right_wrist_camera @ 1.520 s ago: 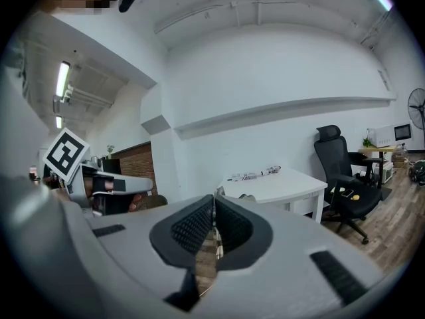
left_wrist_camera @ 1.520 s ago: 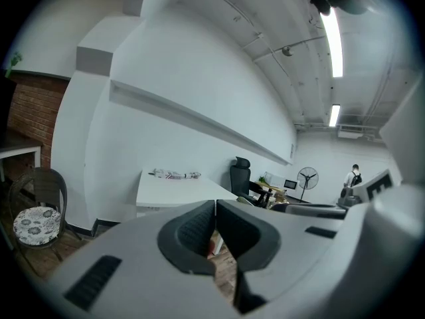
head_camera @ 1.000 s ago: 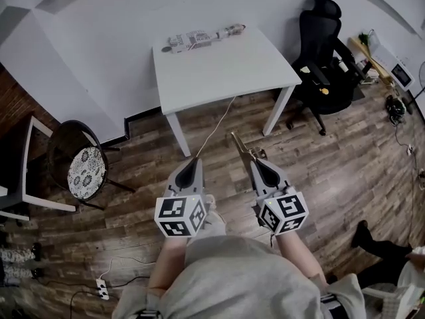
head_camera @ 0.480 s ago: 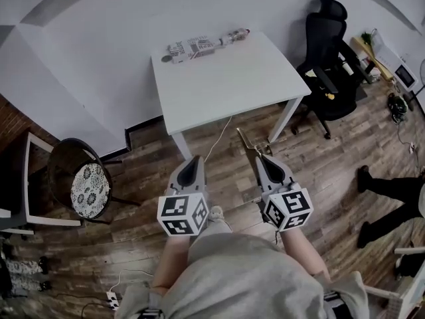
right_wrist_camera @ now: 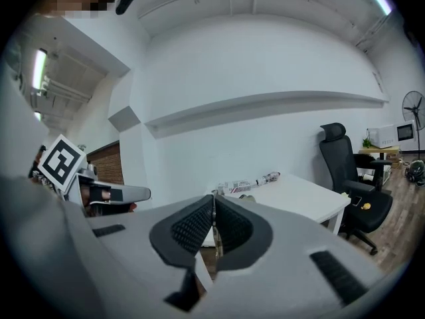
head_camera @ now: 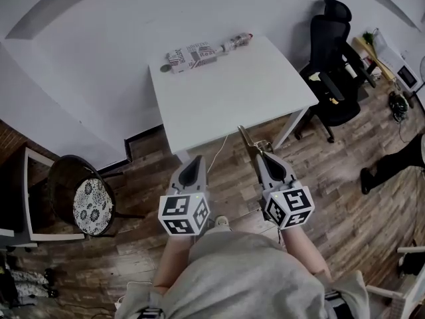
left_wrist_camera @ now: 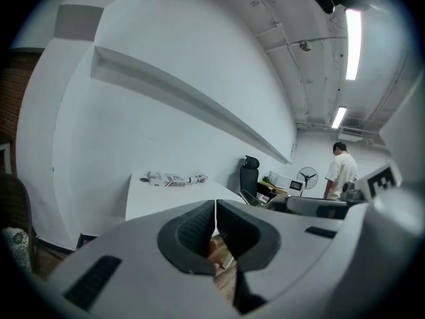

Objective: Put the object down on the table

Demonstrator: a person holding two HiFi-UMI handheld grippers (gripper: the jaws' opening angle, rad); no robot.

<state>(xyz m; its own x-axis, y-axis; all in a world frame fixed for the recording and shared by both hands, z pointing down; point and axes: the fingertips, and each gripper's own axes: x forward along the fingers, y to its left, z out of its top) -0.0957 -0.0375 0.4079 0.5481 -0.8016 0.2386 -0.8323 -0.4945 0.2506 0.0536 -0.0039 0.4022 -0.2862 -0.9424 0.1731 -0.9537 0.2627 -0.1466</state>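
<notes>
The table (head_camera: 252, 92) has drawn closer to both grippers. The right gripper (head_camera: 260, 155) has its fingers clamped on a thin tool (head_camera: 246, 140), held off the table with its tip at the near edge. The left gripper (head_camera: 196, 159) has its fingers pressed together with nothing between them.

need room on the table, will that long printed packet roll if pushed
It may roll: the packet looks long and rounded, lying near the far edge of the table. Probably light and soft, as its wrapper tapers to a crumpled end.
</notes>
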